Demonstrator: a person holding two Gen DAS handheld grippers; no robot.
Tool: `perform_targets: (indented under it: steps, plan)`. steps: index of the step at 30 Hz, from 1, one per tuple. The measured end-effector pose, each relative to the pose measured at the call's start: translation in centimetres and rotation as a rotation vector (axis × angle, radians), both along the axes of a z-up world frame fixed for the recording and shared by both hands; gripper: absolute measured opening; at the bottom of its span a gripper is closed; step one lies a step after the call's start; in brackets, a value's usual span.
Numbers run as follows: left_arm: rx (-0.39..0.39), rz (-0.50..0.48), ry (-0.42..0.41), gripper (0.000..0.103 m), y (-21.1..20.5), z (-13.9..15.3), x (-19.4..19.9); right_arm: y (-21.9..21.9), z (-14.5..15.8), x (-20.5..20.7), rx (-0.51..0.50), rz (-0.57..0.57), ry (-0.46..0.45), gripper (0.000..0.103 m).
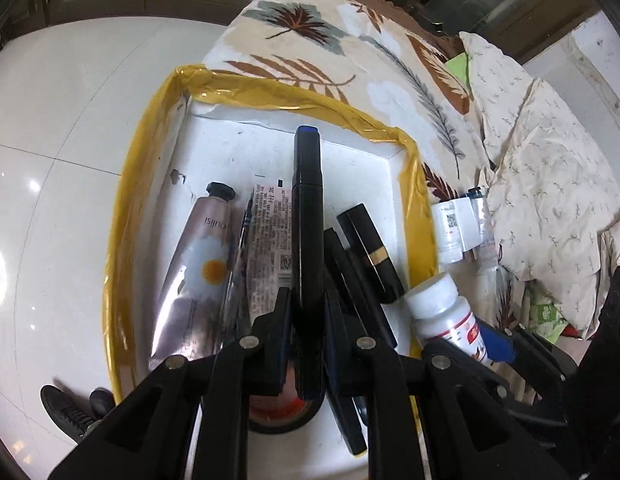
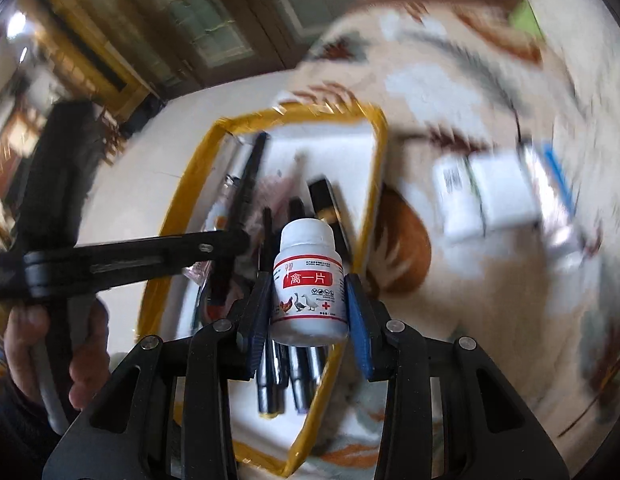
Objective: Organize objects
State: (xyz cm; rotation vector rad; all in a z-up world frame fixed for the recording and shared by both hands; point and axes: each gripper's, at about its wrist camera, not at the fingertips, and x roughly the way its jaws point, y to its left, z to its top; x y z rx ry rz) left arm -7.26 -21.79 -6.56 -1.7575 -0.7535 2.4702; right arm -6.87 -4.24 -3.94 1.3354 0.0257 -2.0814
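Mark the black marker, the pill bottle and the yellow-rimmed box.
black marker (image 1: 308,216), left wrist view, mid barrel.
pill bottle (image 2: 308,284), right wrist view, red label.
yellow-rimmed box (image 1: 270,94), left wrist view, far taped rim.

A tray (image 1: 130,184) sits at the left edge of a patterned cloth (image 1: 310,40), with the floor (image 1: 70,120) to its left. In the tray, from left to right, lie a tube (image 1: 202,260), a printed packet (image 1: 270,232), some pens (image 1: 349,280) and a lipstick (image 1: 373,252), all lengthwise and close together. A roll of tape (image 1: 282,416) lies at the near end. A marker (image 1: 308,216) is held above them between the left gripper (image 1: 308,316) fingers, pointing to the far wall. A pill bottle (image 2: 310,284) is upright between the right gripper (image 2: 310,308) fingers, over the tray's right rim. Small boxes (image 1: 457,228) lie on the cloth right of the tray; a crumpled sheet (image 1: 549,184) lies beyond.
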Motion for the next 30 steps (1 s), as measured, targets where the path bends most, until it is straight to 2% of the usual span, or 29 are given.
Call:
perform_targets:
  steps: [3, 5, 8, 15, 23, 24, 26, 27, 29, 30]
  plan:
    - [-0.034, -0.004, 0.006, 0.014, -0.2, 0.0, -0.3, -0.8, -0.6, -0.7, -0.023, 0.004, -0.050, 0.036]
    - [-0.004, 0.010, 0.005, 0.014, -0.9, -0.2, -0.4, -1.3, -1.2, -1.0, 0.018, -0.011, -0.043, 0.036]
    - [-0.001, 0.016, 0.000, 0.014, -1.4, -0.5, -0.6, -1.7, -1.6, -1.0, 0.016, -0.005, -0.051, 0.036]
    - [-0.034, 0.012, -0.013, 0.014, -1.7, -1.0, -1.1, -2.7, -1.8, -0.7, 0.069, 0.022, 0.006, 0.036]
    - [0.028, 0.040, 0.017, 0.016, -2.3, -1.0, 0.3, -3.2, -3.1, -1.0, 0.042, 0.038, -0.068, 0.036]
    - [0.052, 0.045, 0.029, 0.018, -2.4, -0.8, 0.4, -3.0, -3.0, -0.9, 0.036, 0.034, -0.070, 0.036]
    - [0.091, 0.053, 0.075, 0.033, -2.2, 0.1, 1.1, -2.1, -2.0, -0.8, 0.006, 0.027, -0.057, 0.042]
    - [0.091, 0.058, 0.100, 0.049, -2.0, 0.6, 1.4, -1.7, -1.4, -0.7, -0.007, 0.031, -0.048, 0.046]
    - [0.070, 0.078, 0.175, 0.067, -1.3, 2.0, 2.5, -0.6, -0.5, -0.6, -0.046, 0.022, -0.049, 0.049]
    - [0.056, 0.083, 0.201, 0.069, -0.9, 2.5, 2.9, 0.4, 0.2, -0.5, -0.084, 0.021, -0.052, 0.049]
